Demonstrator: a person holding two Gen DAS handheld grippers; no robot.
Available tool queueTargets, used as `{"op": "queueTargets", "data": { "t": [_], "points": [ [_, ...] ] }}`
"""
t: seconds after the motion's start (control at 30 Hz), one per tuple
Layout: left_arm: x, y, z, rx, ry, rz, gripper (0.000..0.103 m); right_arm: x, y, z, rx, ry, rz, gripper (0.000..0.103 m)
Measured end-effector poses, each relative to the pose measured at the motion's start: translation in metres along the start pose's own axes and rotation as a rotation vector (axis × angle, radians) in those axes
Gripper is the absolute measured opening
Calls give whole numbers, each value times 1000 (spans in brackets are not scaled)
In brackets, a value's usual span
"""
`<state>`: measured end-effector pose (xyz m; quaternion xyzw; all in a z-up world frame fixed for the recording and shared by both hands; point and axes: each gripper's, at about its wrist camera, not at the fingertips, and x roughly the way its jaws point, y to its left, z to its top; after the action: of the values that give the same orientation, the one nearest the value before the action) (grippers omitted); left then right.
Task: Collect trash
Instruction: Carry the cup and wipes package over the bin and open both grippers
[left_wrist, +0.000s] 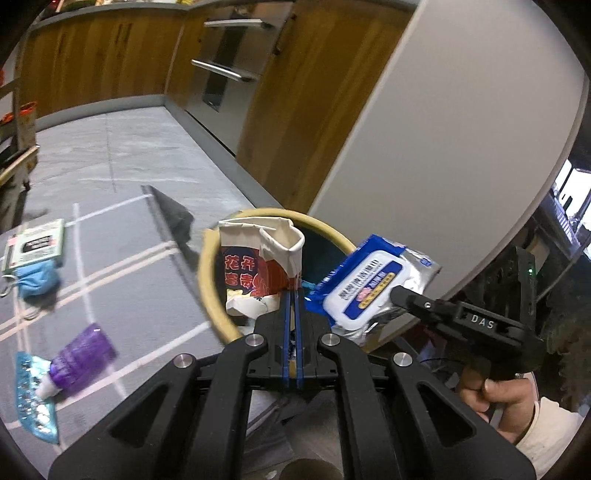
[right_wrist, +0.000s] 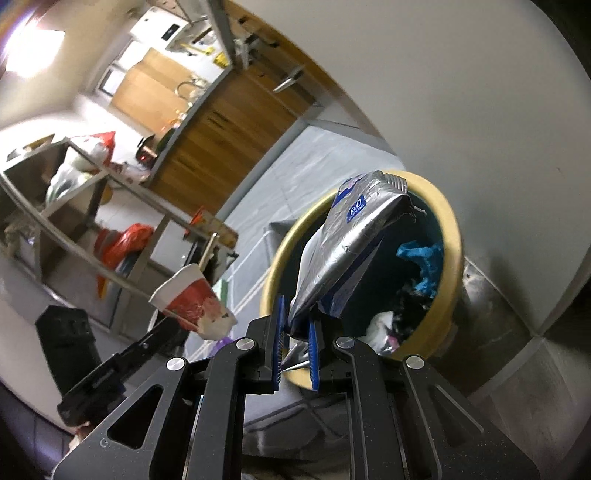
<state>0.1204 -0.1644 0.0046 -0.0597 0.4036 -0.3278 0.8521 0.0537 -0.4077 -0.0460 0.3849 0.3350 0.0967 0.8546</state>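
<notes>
With both loads carried over the bin (right_wrist: 448, 218) for dropping, left claw (left_wrist: 294, 295) is pinching the crushed paper cup (left_wrist: 258, 266) just ahead of its tips; right claw (right_wrist: 295, 325) pinches the wet-wipes pack (right_wrist: 354, 251) by a corner, hanging above the rim.

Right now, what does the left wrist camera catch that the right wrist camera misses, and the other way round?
Left only: litter on the floor, namely a purple tube, a blue face mask and a small box.
Right only: inside the bin, blue plastic, plus a metal shelf with bags.
Both: the yellow-rimmed bin, the crushed paper cup in the left hand-held gripper, and the wet-wipes pack in the right hand-held gripper.
</notes>
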Motion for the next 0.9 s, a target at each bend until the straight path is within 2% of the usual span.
{"op": "queueTargets", "data": {
  "t": [0.37,0.73,0.83,0.9],
  "points": [
    [61,-22,-6,28,111,15,1,20,-5,2,-75,27,-100,13],
    [85,-5,-19,-19,175,18,1,43,7,-2,-174,80,-182,14],
    [88,1,-21,-49,190,6,1,47,6,-2,-179,88,-190,20],
    [88,3,-20,-55,192,13,1,47,4,-2,-166,86,-180,33]
  ]
}}
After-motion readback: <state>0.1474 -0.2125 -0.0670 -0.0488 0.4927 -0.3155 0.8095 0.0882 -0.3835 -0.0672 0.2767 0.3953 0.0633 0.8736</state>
